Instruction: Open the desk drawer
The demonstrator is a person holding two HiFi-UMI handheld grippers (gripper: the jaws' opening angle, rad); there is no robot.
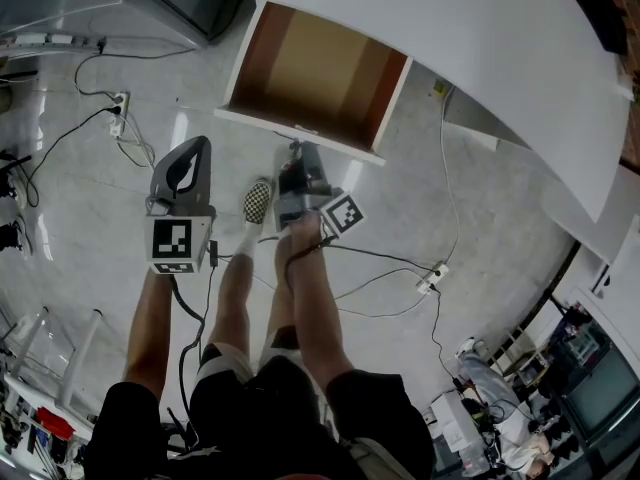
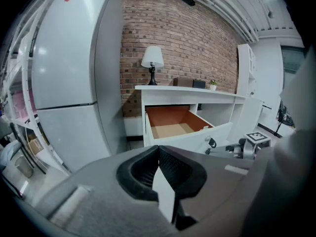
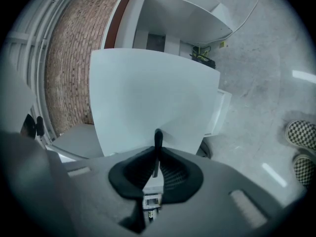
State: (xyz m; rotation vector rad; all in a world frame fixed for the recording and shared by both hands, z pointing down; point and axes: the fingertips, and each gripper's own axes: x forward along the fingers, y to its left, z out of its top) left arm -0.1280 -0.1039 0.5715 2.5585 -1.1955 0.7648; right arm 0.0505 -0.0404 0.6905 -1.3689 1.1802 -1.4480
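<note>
Head view: desk drawer [image 1: 315,78] stands pulled out at 12 o'clock, brown inside bare, its white front facing the person. White desk [image 1: 450,38] top runs off toward 2 o'clock.

Right gripper [image 1: 297,151] sits at the drawer front's lower edge. In the right gripper view its jaws [image 3: 157,154] are nearly together, pinching the thin dark handle [image 3: 157,137] that rises at 12 o'clock against the white front [image 3: 153,98].

Left gripper [image 1: 195,148] hangs at 9 o'clock of the right one, clear of the drawer. Its jaws [image 2: 158,152] meet at the tips and hold nothing.

Checkered shoe [image 1: 258,200] on the floor between the two grippers.
</note>
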